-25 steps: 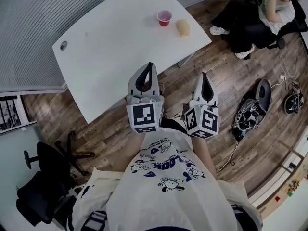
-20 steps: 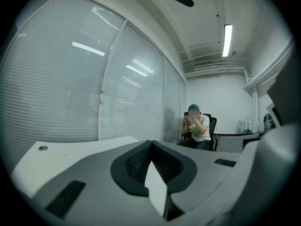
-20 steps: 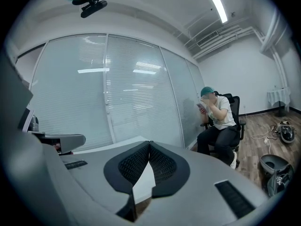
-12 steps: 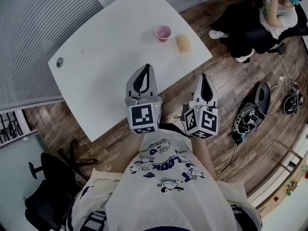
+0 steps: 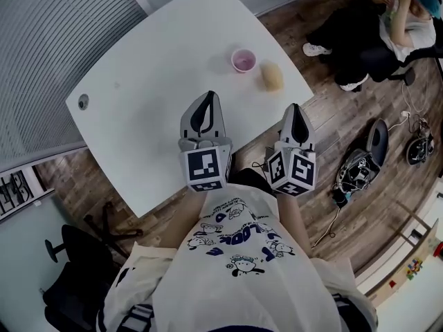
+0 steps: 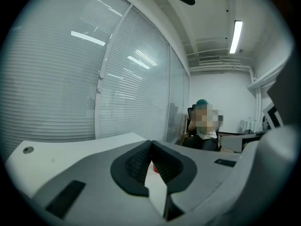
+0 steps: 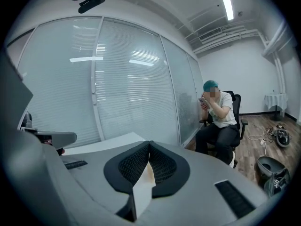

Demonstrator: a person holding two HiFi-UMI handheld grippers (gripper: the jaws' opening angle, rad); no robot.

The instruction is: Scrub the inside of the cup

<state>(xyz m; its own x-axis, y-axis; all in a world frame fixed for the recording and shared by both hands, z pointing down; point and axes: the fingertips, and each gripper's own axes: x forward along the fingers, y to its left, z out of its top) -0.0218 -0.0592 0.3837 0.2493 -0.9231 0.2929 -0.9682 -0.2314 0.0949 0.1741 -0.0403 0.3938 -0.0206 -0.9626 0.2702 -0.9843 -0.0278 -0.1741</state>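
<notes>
1. the left tongs [image 5: 208,97] are clenched shut on nothing, poised over the white counter [image 5: 138,88].
2. the right tongs [image 5: 295,108], at 3 o'clock of the left, are likewise clenched and empty, just off the counter's near edge.
3. the pink cup [image 5: 243,60] stands upright on the counter, at 1 o'clock of the left tongs, well apart.
4. a yellowish sponge [image 5: 271,77] lies just beside the cup, at its 4 o'clock.

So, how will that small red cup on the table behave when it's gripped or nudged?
The cup looks small and thin-walled, likely plastic, so probably light and apt to slide or tip on the smooth white table. It stands upright, seemingly empty, so nothing steadies it. A hard squeeze may flex its rim.
</notes>
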